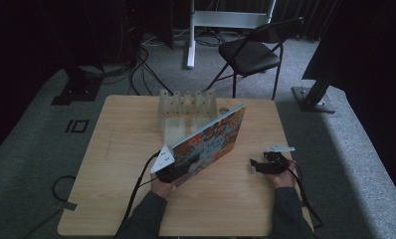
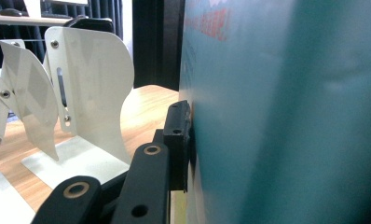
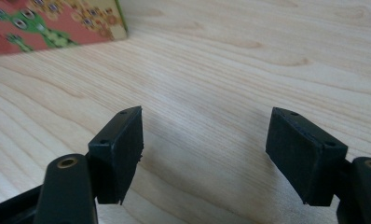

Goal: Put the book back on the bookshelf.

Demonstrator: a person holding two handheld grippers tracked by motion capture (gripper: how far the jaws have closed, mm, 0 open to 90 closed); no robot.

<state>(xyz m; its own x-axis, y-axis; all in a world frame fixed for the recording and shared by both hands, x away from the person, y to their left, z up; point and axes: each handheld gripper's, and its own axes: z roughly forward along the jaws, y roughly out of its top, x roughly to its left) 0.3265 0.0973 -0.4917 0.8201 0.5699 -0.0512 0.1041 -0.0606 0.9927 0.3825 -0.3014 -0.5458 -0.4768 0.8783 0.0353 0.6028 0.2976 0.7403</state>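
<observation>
A flat book with a busy, colourful cover stands tilted on its lower edge in the middle of the wooden table. My left gripper is shut on its near lower corner. In the left gripper view, one black jaw presses against the book's teal side, and the other jaw is hidden behind it. My right gripper rests low over the table to the right of the book, open and empty. In the right gripper view, its gripper shows bare wood between the jaws, with the book's corner at the top left.
A pale rack of upright dividers stands at the table's back edge, just behind the book, and its white plates are close on the left in the left gripper view. A black folding chair and floor cables lie beyond the table.
</observation>
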